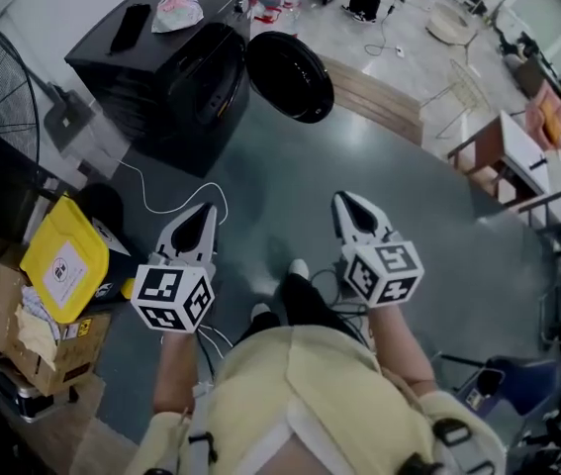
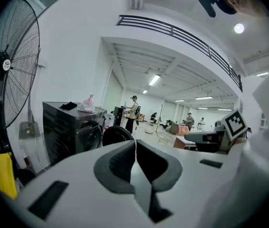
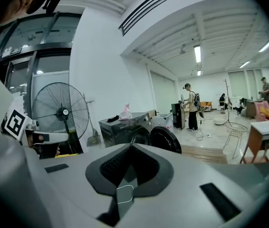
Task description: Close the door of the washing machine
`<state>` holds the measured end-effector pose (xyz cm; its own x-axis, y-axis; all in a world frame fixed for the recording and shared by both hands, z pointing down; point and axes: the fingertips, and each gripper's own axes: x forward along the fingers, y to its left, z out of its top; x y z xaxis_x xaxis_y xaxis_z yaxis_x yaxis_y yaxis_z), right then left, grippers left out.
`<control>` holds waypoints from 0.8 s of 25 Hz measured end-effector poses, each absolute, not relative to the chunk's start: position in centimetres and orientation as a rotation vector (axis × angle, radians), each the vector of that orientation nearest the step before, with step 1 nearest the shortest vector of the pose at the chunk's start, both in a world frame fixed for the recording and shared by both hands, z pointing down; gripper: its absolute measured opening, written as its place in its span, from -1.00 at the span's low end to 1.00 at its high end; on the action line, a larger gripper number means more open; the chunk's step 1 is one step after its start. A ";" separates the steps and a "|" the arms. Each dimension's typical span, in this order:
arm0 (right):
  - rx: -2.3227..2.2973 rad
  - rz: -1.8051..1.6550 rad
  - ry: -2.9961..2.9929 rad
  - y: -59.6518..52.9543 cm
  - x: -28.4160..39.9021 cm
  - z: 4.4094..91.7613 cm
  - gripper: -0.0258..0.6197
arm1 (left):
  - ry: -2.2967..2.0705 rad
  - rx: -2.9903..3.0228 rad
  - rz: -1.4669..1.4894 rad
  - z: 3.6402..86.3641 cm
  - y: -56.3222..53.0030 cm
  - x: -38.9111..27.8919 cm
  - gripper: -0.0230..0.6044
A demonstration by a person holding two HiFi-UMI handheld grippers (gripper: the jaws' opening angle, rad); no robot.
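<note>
Nearest the lens sits the person's yellow-clad lap (image 1: 300,394), with both tools held out ahead of it. At left, the left gripper (image 1: 207,212) has its jaws fully together, nothing between them. Ahead and to the left stands the washing machine (image 1: 161,77), well apart from both tools. Its door (image 1: 290,75) is wide open, swung out to the machine's right, apparently hinged at its left edge with the free rim to the right. The right gripper (image 1: 345,200) is likewise closed and empty.

Judgement: the door lies ahead, between the two tools. Its free rim is somewhat nearer the right gripper, which looks better placed to push it leftward. Hinge, latch and drum opening are too dark to make out.
</note>
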<state>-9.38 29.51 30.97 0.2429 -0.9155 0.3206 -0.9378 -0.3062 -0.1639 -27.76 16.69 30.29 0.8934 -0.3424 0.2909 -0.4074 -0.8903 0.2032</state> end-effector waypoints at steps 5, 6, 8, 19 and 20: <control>2.378 0.574 -1.880 27.1 -7.5 31.8 -0.90 | -0.633 2.764 0.352 30.3 15.4 -26.0 -0.89; 2.363 0.571 -1.895 26.6 -7.1 31.9 -0.90 | -0.650 2.761 0.350 30.3 15.1 -25.5 -0.89; 2.330 0.565 -1.922 25.4 -6.1 32.0 -0.90 | -0.685 2.754 0.351 30.4 14.3 -24.3 -0.89; 2.251 0.585 -2.026 21.4 2.0 33.1 -0.90 | -0.809 2.710 0.380 31.2 11.5 -16.3 -0.90; 2.239 0.590 -2.028 21.2 2.5 33.3 -0.90 | -0.818 2.705 0.388 31.4 11.4 -15.8 -0.90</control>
<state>2.53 21.18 33.27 0.0593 -0.9454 0.3204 -0.9697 -0.1307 -0.2062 -15.75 11.36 31.37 0.8028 -0.4937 0.3344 -0.5712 -0.7977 0.1937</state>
